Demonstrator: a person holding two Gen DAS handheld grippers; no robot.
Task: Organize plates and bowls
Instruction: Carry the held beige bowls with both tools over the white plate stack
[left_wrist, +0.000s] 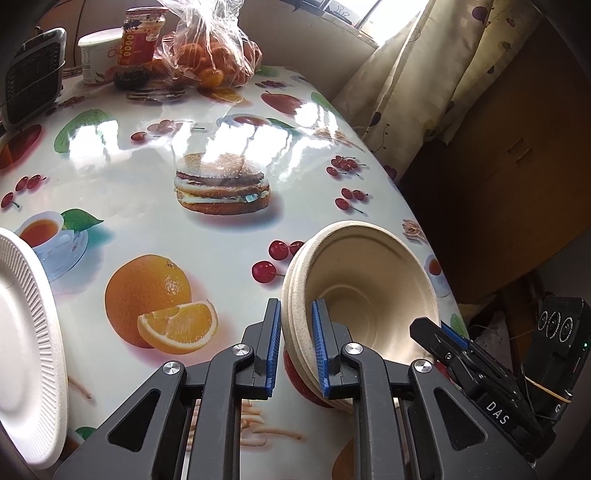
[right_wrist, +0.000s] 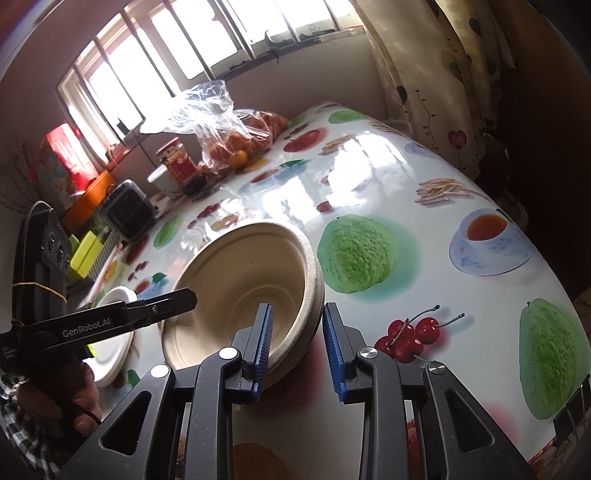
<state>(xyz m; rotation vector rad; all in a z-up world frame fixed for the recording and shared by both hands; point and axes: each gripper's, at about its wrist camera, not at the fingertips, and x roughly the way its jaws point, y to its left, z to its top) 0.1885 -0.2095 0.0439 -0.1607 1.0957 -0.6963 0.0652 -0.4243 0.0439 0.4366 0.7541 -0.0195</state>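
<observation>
A stack of beige paper bowls (left_wrist: 354, 280) is tilted above the fruit-print table (left_wrist: 147, 158). My left gripper (left_wrist: 295, 347) is shut on the stack's near rim, one finger inside and one outside. My right gripper (right_wrist: 297, 343) is open around the opposite rim of the same bowls (right_wrist: 243, 280), with the left finger inside the bowl and the right finger clear of the outer wall. It shows at the right in the left wrist view (left_wrist: 443, 336). White ribbed paper plates (left_wrist: 26, 347) lie at the table's left, also seen in the right wrist view (right_wrist: 110, 332).
At the far end stand a bag of oranges (left_wrist: 214, 55), a red-labelled jar (left_wrist: 138, 48), a white tub (left_wrist: 98, 55) and a small black heater (left_wrist: 35, 74). A curtain (left_wrist: 424, 74) hangs past the table's right edge (left_wrist: 417, 221).
</observation>
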